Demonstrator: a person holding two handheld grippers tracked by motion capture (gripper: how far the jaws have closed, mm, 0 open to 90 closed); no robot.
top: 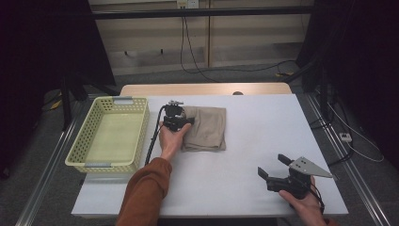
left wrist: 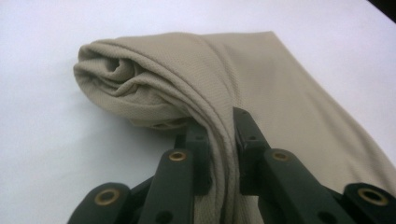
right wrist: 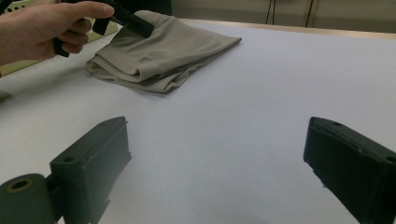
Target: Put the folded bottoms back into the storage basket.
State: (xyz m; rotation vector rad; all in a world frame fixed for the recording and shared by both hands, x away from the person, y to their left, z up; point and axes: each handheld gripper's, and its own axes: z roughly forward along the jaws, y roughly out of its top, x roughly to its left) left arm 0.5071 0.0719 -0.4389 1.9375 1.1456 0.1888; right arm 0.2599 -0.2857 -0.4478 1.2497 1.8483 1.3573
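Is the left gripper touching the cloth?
Touching. In the left gripper view, the left gripper has its jaws pinched on a fold of the cloth, fabric pressed against both.

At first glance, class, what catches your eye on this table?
The folded beige cloth at the table's middle, its left edge pinched in the left gripper. Left of it stands an empty pale yellow plastic basket. The right gripper rests open at the near right, over bare white tabletop.

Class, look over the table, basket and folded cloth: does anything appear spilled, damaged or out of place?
Nothing stands out. The folded beige cloth lies on the white table, its left edge pinched by the left tongs. The yellow basket sits upright and empty. The right tongs are open.
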